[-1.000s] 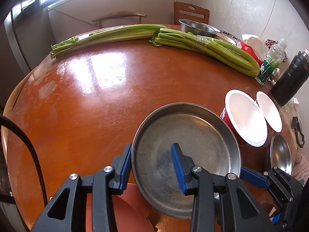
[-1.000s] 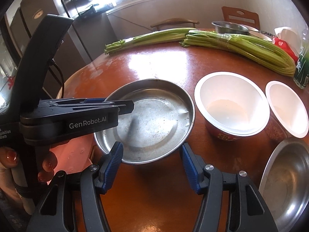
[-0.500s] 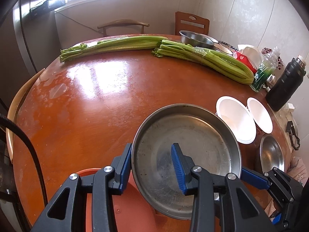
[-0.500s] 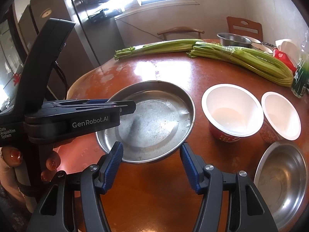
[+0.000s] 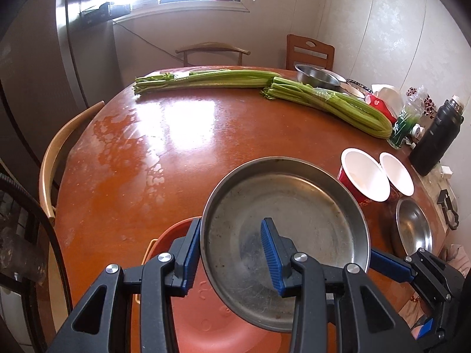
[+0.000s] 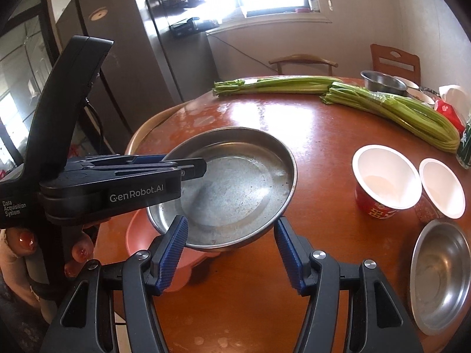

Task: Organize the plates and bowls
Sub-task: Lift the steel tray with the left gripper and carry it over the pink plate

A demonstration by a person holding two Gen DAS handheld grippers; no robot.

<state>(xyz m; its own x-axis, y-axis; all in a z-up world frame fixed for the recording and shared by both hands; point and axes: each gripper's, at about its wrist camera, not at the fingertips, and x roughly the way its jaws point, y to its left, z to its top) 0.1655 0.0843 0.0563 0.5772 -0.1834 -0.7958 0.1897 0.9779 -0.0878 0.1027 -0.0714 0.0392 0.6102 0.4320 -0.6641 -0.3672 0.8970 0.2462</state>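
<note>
- Between the fingers of the left gripper (image 5: 232, 253) sits the rim of a steel plate (image 5: 297, 223): one blue pad presses the outside of the wall, the other lies on the inner floor, so the claw is clamped on that rim.
- Seen from the right wrist, the same steel plate (image 6: 235, 188) hangs tilted, clear of the round table (image 6: 294, 303), with its near edge just ahead of the right gripper (image 6: 232, 253).
- Right claw: fingers apart, one pad on either side of the plate's near edge and neither visibly touching it (the left pad comes very close to the rim, so contact there is hard to rule out).
- Under the lifted plate and below the left claw lies an orange plastic plate (image 5: 206, 320), flat on the table.
- Right of the right claw, near the table's edge, rests a small steel bowl (image 6: 441, 276).
- Ahead of that bowl stand two white-lined paper bowls with red sides (image 6: 385, 176), side by side and touching.
- Far ahead of both claws, two bundles of celery (image 5: 326, 103) stretch across the back of the table, with another steel bowl (image 5: 316, 76) behind them.
- Further right of the left claw stand a black flask (image 5: 438, 141) and a clear bottle with a green label (image 5: 407, 117).
- A person's hand (image 6: 26, 241) grips the left tool's handle.
</note>
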